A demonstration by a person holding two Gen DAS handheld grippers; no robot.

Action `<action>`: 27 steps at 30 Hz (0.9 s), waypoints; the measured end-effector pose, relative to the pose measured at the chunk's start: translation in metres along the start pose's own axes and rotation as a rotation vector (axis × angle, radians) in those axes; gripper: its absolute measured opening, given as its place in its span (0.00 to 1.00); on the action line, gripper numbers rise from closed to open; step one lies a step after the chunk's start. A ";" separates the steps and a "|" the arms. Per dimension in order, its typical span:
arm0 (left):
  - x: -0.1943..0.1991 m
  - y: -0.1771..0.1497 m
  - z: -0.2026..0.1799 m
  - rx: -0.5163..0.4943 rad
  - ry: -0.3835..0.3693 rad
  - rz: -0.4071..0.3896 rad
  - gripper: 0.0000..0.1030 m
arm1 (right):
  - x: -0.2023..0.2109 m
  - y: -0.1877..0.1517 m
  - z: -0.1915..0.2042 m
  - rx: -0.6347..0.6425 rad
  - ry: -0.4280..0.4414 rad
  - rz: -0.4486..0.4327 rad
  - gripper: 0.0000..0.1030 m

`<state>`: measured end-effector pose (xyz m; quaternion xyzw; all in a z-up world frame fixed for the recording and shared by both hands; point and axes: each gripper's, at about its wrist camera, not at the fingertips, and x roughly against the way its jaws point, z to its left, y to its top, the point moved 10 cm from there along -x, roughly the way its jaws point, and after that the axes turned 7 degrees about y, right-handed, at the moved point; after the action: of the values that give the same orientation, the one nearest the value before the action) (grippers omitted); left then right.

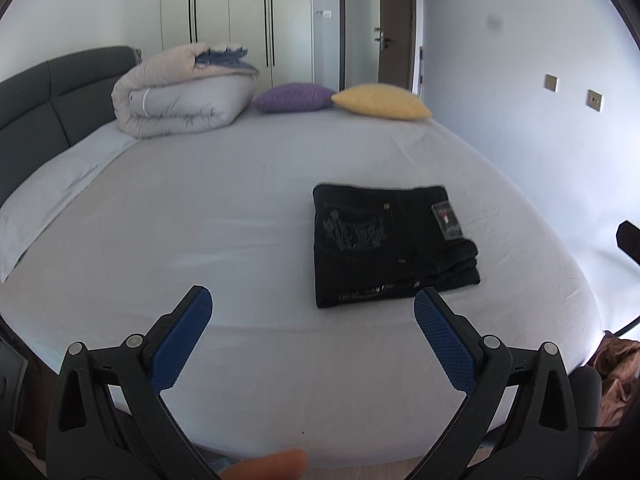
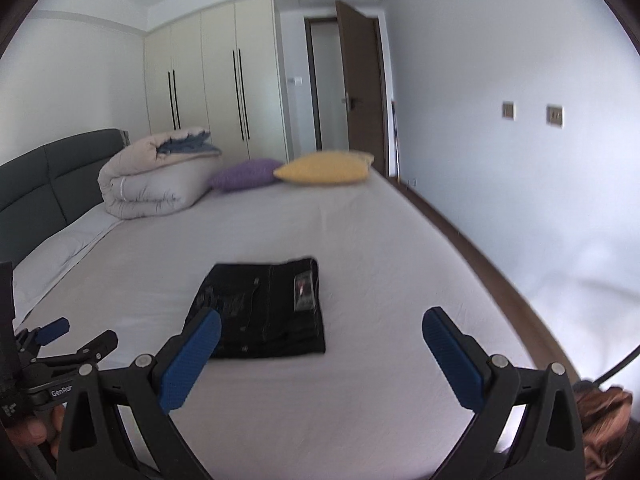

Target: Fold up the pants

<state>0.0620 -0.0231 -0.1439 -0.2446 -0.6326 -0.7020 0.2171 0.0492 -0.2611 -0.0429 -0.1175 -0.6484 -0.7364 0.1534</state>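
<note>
Black pants point(image 1: 384, 240) lie folded into a compact rectangle on the white bed sheet point(image 1: 240, 220), with a tag showing on top. They also show in the right wrist view point(image 2: 264, 312). My left gripper point(image 1: 312, 300) is open and empty, held above the near part of the bed, just short of the pants' near edge. My right gripper point(image 2: 320, 324) is open and empty, also held back from the pants, its left finger in front of their near left corner. The left gripper also shows at the left edge of the right wrist view point(image 2: 60, 336).
A rolled duvet point(image 1: 180, 92), a purple pillow point(image 1: 294, 98) and a yellow pillow point(image 1: 382, 101) lie at the far end of the bed. A grey headboard point(image 1: 44, 100) is at left. Brown cloth point(image 2: 604, 420) lies off the bed's near right corner.
</note>
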 end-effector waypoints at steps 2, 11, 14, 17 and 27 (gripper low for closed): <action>-0.015 -0.007 -0.003 -0.001 0.001 0.019 1.00 | -0.007 -0.010 0.003 -0.011 0.011 0.027 1.00; -0.054 -0.022 -0.008 0.000 -0.006 0.065 1.00 | -0.037 -0.035 0.019 0.029 0.009 0.125 1.00; -0.058 -0.024 -0.004 0.006 -0.003 0.078 1.00 | -0.043 -0.041 0.021 0.029 0.011 0.147 1.00; -0.064 -0.026 -0.002 0.013 0.003 0.087 1.00 | -0.046 -0.043 0.023 0.035 0.009 0.156 1.00; -0.073 -0.031 -0.002 0.018 0.003 0.109 1.00 | -0.055 -0.050 0.021 0.029 0.005 0.184 1.00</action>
<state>0.1008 -0.0220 -0.2132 -0.2757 -0.6243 -0.6838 0.2580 0.0805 -0.2305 -0.1068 -0.1723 -0.6450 -0.7101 0.2238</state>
